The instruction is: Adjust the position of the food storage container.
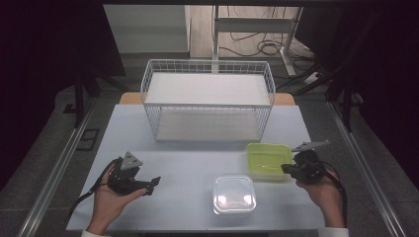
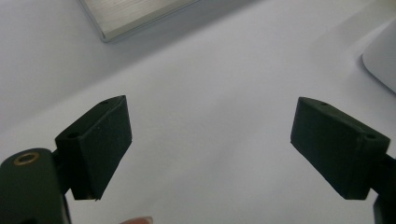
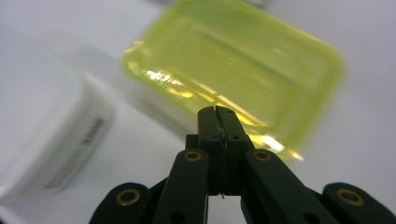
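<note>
White table [image 1: 188,168], wire basket [image 1: 207,98] at the back, and the green tub [image 1: 269,160] sits right off the right gripper [image 1: 287,169] fingertips, jaws pressed together on nothing, while the left gripper [image 1: 152,183] idles spread wide, much farther off

Yellow-green container [image 1: 269,160], white lidded box [image 1: 234,194], white wire basket [image 1: 207,98], seemingly pale-grey table [image 1: 188,173].
</note>
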### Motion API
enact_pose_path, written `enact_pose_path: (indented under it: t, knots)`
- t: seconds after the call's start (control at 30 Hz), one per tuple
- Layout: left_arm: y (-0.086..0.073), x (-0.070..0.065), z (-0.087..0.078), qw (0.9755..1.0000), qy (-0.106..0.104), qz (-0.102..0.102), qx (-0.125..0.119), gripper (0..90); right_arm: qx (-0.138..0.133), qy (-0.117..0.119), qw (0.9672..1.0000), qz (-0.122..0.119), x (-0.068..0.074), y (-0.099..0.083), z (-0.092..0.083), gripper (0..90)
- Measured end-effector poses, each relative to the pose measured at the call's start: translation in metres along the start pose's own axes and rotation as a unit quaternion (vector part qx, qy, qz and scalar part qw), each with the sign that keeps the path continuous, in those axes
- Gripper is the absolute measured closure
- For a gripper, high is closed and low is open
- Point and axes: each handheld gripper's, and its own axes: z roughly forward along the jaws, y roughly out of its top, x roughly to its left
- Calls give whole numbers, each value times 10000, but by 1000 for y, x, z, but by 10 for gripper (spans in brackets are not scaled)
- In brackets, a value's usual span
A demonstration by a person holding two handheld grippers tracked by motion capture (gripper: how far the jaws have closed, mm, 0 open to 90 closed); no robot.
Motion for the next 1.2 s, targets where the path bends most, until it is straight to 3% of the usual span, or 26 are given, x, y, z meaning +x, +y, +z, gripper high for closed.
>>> enact_pose_path:
  t: [0.2, 0.43, 0.63, 1.2]
  knots:
    - [0, 1, 0, 10000, 16, 37, 12, 114, -78, -270, 9983, 505, -27, -13, 2, 892]
    - [0, 0, 1, 10000, -9, 25, 6, 106, 64, -671, 9946, 789, -45, -16, 10, 892]
    - [0, 2, -1, 10000, 1, 40, 16, 103, 312, -803, 9931, 793, -54, -14, 25, 892]
    - [0, 0, 2, 10000, 14, 66, 57, 103, 393, -497, 9966, 533, -46, -8, 45, 892]
